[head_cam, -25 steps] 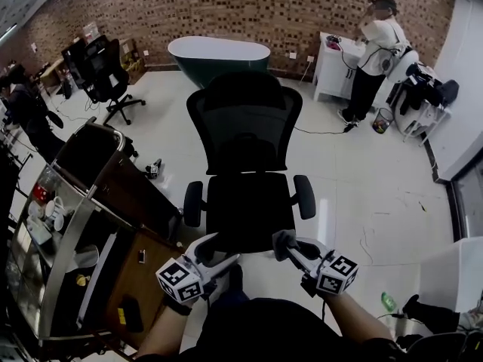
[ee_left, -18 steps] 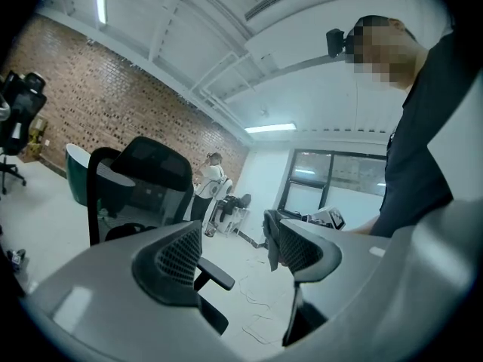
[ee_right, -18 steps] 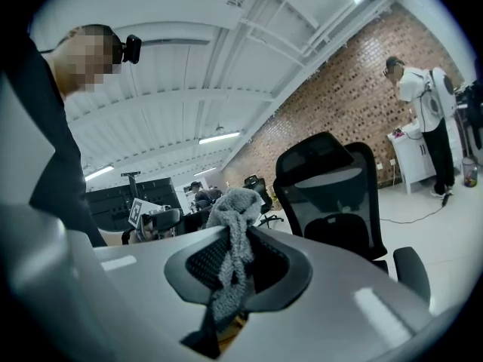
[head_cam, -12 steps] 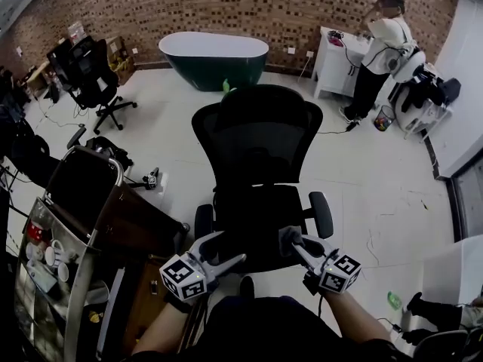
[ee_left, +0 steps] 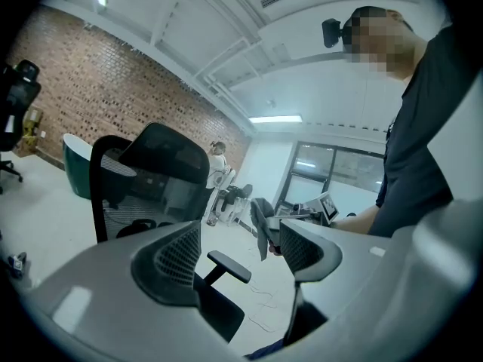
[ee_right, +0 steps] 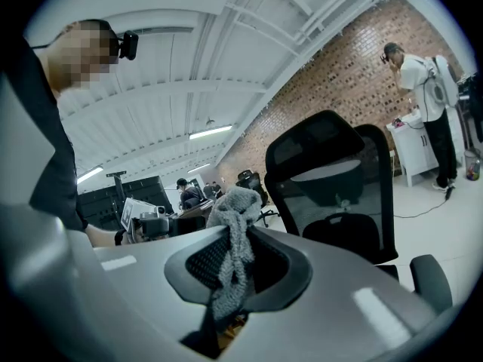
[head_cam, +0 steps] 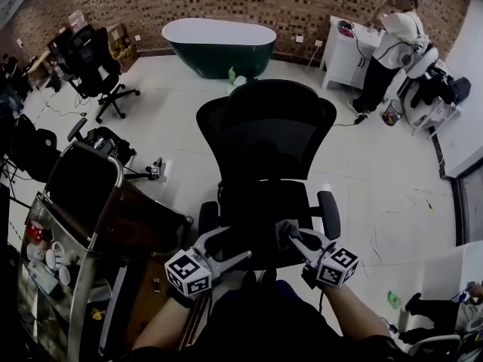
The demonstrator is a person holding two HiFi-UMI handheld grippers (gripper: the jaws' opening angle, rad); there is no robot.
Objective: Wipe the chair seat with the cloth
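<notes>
While the right tool [head_cam: 290,240] clamps the grey cloth [ee_right: 230,262] near the chair seat [head_cam: 253,213], the left tool [head_cam: 231,245] hangs alongside, jaws apart, empty.

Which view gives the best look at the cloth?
The right gripper view: the cloth sits centre frame, pinched by the right gripper, jaws shut. The head view shows only a small grey lump at that gripper's tip; the left gripper view shows it small, hanging, partly hidden.
</notes>
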